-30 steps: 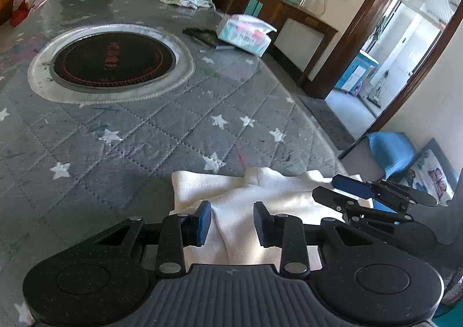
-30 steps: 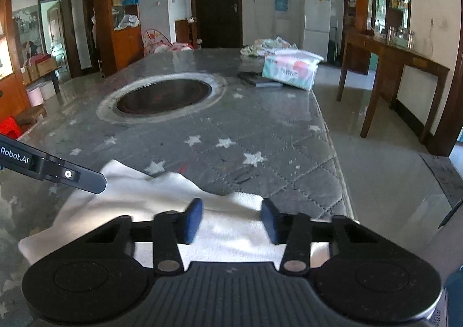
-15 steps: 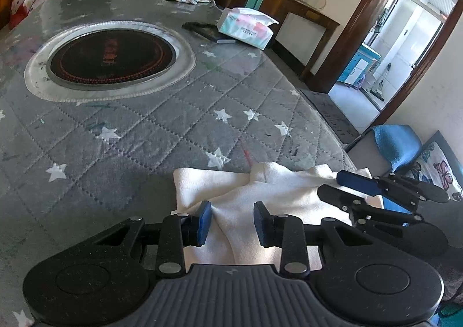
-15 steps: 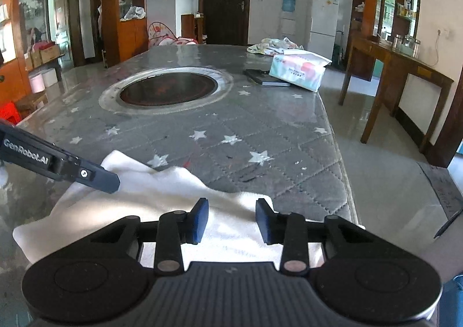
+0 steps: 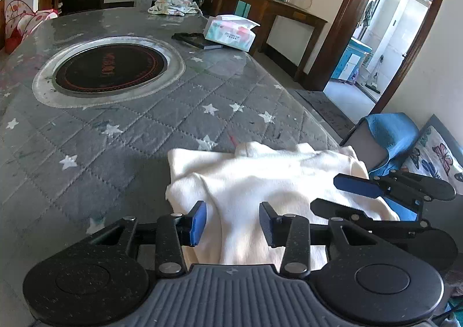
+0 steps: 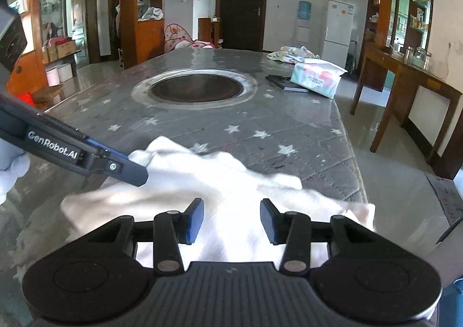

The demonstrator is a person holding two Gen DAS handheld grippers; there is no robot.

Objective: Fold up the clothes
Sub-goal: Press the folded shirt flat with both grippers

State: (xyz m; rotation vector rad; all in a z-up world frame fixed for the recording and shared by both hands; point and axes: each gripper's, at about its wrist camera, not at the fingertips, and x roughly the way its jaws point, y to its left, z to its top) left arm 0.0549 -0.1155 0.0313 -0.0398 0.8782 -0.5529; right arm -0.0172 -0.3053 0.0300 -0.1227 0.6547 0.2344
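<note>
Worktop (image 5: 121, 135): grey star-quilted cover, round dark inset hob (image 5: 110, 69) upper left | white soft garment (image 5: 260, 176) crumpled at lower-centre near edge | left tool (image 5: 233, 221) fingers apart over garment | right tool (image 6: 231, 218) fingers apart over garment | white fridge (image 6: 337, 28) upper right.

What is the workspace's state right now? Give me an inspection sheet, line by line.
Surface: grey star-quilted table cover with a round inset hotplate.
Job's things: rumpled white cloth garment at the near edge.
Clutter: tissue pack, dark flat book, patterned cloth heap.
Grippers: left gripper and right gripper open over the garment.
Cables: nothing seen.
Surroundings: white fridge, wooden side table, dark door.
</note>
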